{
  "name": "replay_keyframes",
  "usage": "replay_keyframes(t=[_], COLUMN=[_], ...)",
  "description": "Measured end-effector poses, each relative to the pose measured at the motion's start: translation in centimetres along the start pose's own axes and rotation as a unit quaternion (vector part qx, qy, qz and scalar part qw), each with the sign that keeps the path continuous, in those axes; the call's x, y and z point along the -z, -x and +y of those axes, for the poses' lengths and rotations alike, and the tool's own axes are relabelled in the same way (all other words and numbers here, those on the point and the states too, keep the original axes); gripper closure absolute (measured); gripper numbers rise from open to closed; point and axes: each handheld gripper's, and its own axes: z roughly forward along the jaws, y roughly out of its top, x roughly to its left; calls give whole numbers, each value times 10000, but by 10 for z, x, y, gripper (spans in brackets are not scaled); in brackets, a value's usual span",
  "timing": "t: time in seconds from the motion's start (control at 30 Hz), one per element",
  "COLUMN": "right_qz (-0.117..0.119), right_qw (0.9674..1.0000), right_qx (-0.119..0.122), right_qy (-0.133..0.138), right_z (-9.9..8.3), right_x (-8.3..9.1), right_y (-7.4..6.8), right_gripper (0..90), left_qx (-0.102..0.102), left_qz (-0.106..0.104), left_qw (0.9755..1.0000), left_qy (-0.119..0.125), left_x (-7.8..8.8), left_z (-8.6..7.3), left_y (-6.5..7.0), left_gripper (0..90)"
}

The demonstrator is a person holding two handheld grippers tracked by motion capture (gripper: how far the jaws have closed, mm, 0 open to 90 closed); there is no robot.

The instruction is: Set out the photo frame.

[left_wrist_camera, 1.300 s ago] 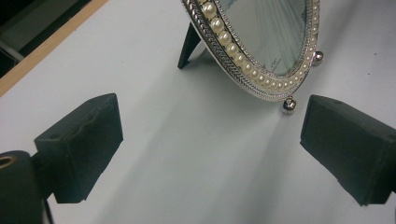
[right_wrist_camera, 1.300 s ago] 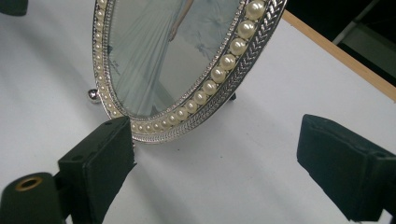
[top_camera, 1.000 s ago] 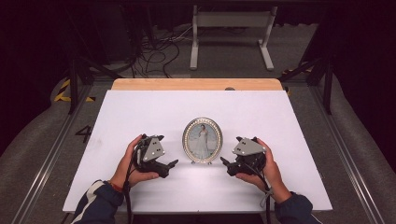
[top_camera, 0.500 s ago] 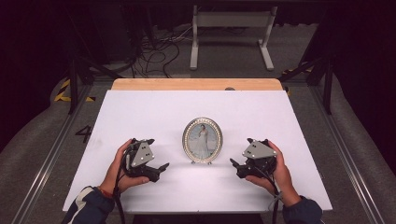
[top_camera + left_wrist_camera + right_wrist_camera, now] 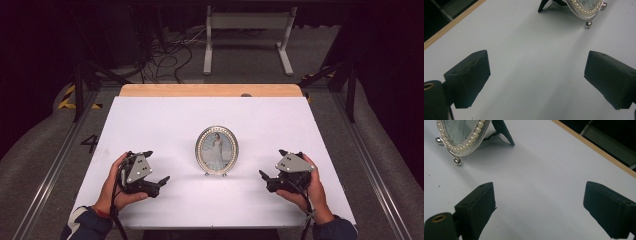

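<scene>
An oval silver picture frame (image 5: 216,150) with a pearl rim stands upright on small ball feet in the middle of the white table (image 5: 165,120). My left gripper (image 5: 161,182) rests low at the front left, held in a hand, jaws wide apart and pointing toward the frame. My right gripper (image 5: 263,179) sits at the front right, also open, jaws pointing left at the frame. The frame's lower edge (image 5: 586,10) appears at the top of the left gripper view, and the picture frame (image 5: 464,137) with its black back stand (image 5: 504,131) shows in the right gripper view. Nothing lies between either pair of jaws.
A wooden strip (image 5: 210,90) runs along the table's far edge. Beyond it are a white stand (image 5: 247,35) and loose cables (image 5: 165,55) on the floor. Metal rails (image 5: 380,175) flank the table on both sides.
Both grippers have drawn back and outward from the picture frame, the left one to the left and the right one to the right. The frame has stayed upright in place.
</scene>
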Motion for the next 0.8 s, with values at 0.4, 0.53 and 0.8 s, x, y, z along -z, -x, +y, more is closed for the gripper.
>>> replay_keyframes(t=[0.4,0.53,0.8], right_qz=[-209,-274,-430], right_qw=[9993,9989,9973], right_qx=[-307,-376,-595], right_qy=[-33,-22,-71], right_z=[-23,-28,-48], right_x=[9,10,16], right_y=[14,16,26], right_gripper=[107,105,105], left_qx=[190,330,576], left_qz=[73,101,235], left_qw=[9998,9994,9980], left_qy=[17,-6,-83], left_x=[11,14,25], left_z=[-17,-27,-49], left_y=[-8,-14,-25], left_gripper=[72,74,75])
